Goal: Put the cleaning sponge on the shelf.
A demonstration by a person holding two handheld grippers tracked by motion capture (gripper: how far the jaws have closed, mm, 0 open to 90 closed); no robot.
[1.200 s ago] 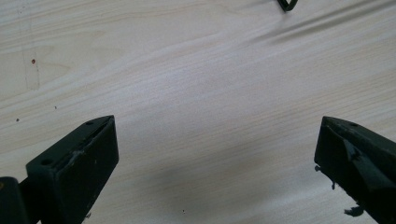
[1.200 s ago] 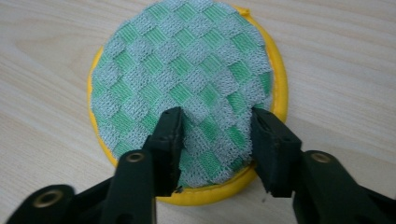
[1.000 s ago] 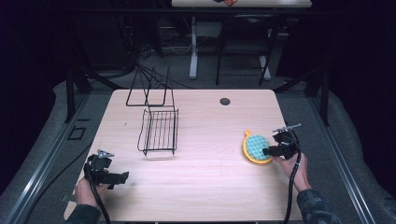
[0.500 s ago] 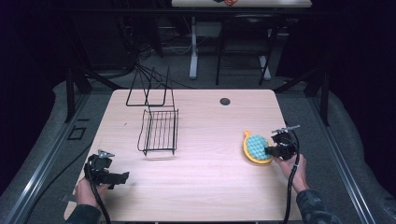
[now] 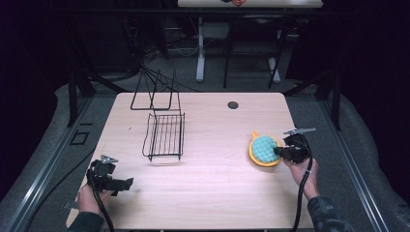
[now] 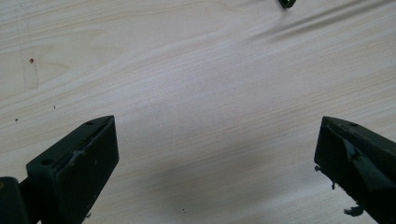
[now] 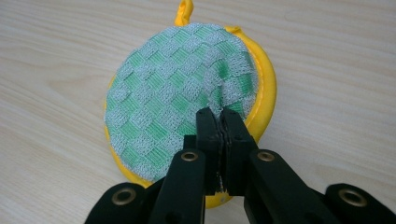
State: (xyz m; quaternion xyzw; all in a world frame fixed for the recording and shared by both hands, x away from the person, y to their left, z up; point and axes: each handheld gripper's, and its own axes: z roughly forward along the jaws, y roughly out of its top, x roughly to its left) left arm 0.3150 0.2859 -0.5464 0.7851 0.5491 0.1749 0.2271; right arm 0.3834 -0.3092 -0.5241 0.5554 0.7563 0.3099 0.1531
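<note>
The right gripper point(image 7: 219, 116) had its two black jaws pressed together on the near edge of a round scrubbing pad point(image 7: 182, 93), pinching a small pucker of its green-and-silver checked face. The pad had a yellow rim and a yellow loop at its far end, and it lay flat on the wooden table point(image 5: 217, 183) near the right edge, with nothing on top of it besides the jaws. In the high view the right gripper point(image 5: 280, 152) sat just beside the pad point(image 5: 264, 149), at the pad's right side.

A black wire rack point(image 5: 165, 135) lay on the left half of the table; it held nothing. A second black wire frame point(image 5: 153, 92) stood just behind it, near the far edge, also holding nothing.

The right hand point(image 5: 303, 169) came in from the bottom right, forearm angled up towards the pad, its cable trailing back along the sleeve. The left hand point(image 5: 87, 197) rested at the near left corner, holding the left gripper point(image 5: 123, 183) low over the table and pointing right. In the left gripper view its jaws stood wide apart with only bare wood between them point(image 6: 215, 154).

A small dark round spot point(image 5: 233, 105) sat on the table near the far edge. The rack and the frame were well apart from the pad, with open tabletop between.
</note>
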